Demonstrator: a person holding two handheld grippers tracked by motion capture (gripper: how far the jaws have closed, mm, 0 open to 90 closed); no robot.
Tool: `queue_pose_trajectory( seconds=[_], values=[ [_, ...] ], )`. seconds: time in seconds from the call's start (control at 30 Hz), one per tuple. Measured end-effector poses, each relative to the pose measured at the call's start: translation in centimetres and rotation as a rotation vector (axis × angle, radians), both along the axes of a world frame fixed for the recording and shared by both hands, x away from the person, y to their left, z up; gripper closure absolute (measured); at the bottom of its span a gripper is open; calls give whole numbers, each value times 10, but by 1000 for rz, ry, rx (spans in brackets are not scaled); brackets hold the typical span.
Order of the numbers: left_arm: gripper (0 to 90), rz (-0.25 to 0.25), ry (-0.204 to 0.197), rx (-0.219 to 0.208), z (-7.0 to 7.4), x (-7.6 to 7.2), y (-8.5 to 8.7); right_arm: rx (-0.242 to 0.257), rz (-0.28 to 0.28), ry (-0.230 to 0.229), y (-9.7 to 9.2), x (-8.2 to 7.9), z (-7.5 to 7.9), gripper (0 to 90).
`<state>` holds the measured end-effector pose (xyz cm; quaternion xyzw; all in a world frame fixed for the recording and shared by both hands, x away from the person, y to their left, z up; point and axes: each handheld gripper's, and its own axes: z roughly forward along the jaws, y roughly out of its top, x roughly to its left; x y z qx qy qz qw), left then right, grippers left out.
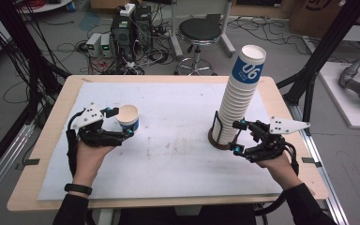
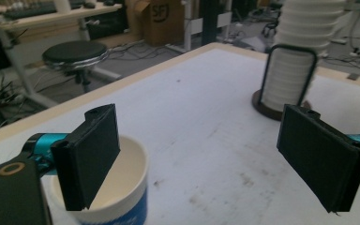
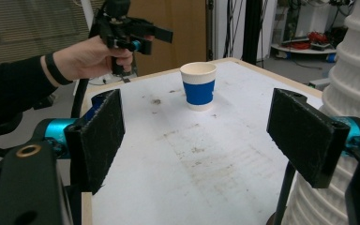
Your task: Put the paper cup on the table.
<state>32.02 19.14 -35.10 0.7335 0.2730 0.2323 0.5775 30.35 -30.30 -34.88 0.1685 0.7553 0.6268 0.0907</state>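
Cup (image 1: 129, 117): I see it upright on the table (image 1: 178, 154), left of centre, base hidden in the left gripper view.
Left gripper (image 1: 120, 123): jaws wide, empty, beside the cup.
Right gripper (image 1: 236, 137): wide, empty, by the cup stack (image 1: 238, 101), whose top is cut off.

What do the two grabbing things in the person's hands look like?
Each tool, left and right, is black with bright blue joints and two flat, black, rectangular pads. A grey three-cornered plate with small holes sits on top, and a black cable trails off. The person wears dark sleeves and a black wristband.
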Motion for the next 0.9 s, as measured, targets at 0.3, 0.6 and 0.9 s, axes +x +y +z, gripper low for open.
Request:
queue_pose_trajectory(
  seconds=[0.3,0.6,0.9],
  values=[
    [133,-194,4,-21,26,-15,-38,11,-11,-25,-4,-3,11,197],
    [133,-281,-22,-72,45,-26,-50,12,-6,-35,-4,-6,20,197],
    [133,-294,-33,-66,48,-31,-53,16,3,-46,-3,-8,26,197]
  ],
)
